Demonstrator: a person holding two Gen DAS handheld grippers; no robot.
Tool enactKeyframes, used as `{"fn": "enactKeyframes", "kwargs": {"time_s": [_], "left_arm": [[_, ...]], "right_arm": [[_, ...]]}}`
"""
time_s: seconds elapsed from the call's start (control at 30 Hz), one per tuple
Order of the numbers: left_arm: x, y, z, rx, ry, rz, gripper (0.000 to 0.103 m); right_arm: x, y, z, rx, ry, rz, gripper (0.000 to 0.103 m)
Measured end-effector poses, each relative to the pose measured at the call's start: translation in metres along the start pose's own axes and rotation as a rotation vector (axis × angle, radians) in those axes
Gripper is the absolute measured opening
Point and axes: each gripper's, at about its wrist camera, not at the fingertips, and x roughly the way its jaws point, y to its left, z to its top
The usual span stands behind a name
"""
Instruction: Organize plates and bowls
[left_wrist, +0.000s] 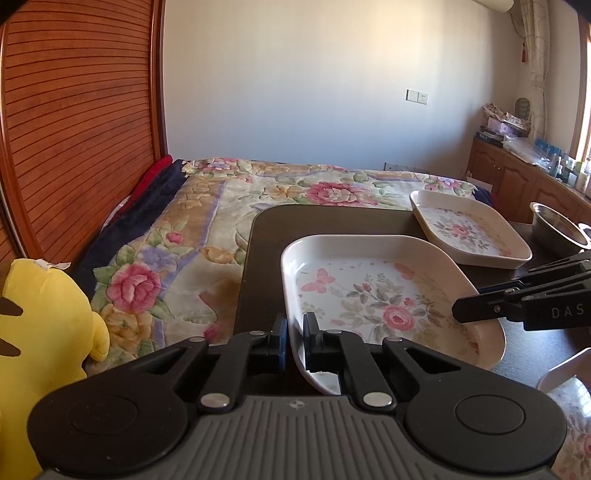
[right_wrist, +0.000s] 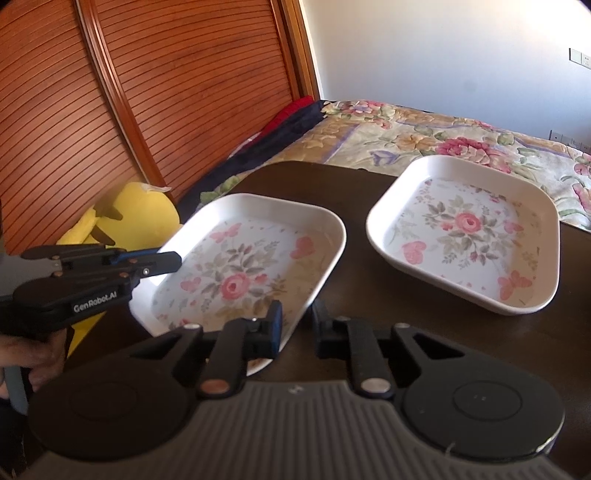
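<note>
Two white square plates with rose and butterfly prints sit on a dark table (left_wrist: 266, 236). The near plate (left_wrist: 373, 295) also shows in the right wrist view (right_wrist: 243, 273). The far plate (left_wrist: 465, 229) also shows in the right wrist view (right_wrist: 465, 232). My left gripper (left_wrist: 294, 332) is shut on the near plate's left rim; it also shows in the right wrist view (right_wrist: 162, 260). My right gripper (right_wrist: 297, 319) straddles that plate's right rim with a gap between the jaws; it also shows in the left wrist view (left_wrist: 465, 306). A steel bowl (left_wrist: 557, 229) stands at the table's right.
A bed with a floral blanket (left_wrist: 221, 206) lies beyond the table. A yellow plush toy (left_wrist: 40, 332) sits at the left by a slatted wooden wardrobe (left_wrist: 74, 129). A wooden cabinet (left_wrist: 517, 173) with clutter stands at the right.
</note>
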Motion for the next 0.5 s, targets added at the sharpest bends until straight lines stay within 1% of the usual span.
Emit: {"fn": "enactKeyframes", "kwargs": {"time_s": [0.5], "left_arm": [[-0.027, -0.023, 0.003, 0.026, -0.029, -0.007, 0.01]], "right_arm": [[-0.021, -0.006, -0.003, -0.005, -0.044, -0.013, 0.017]]}}
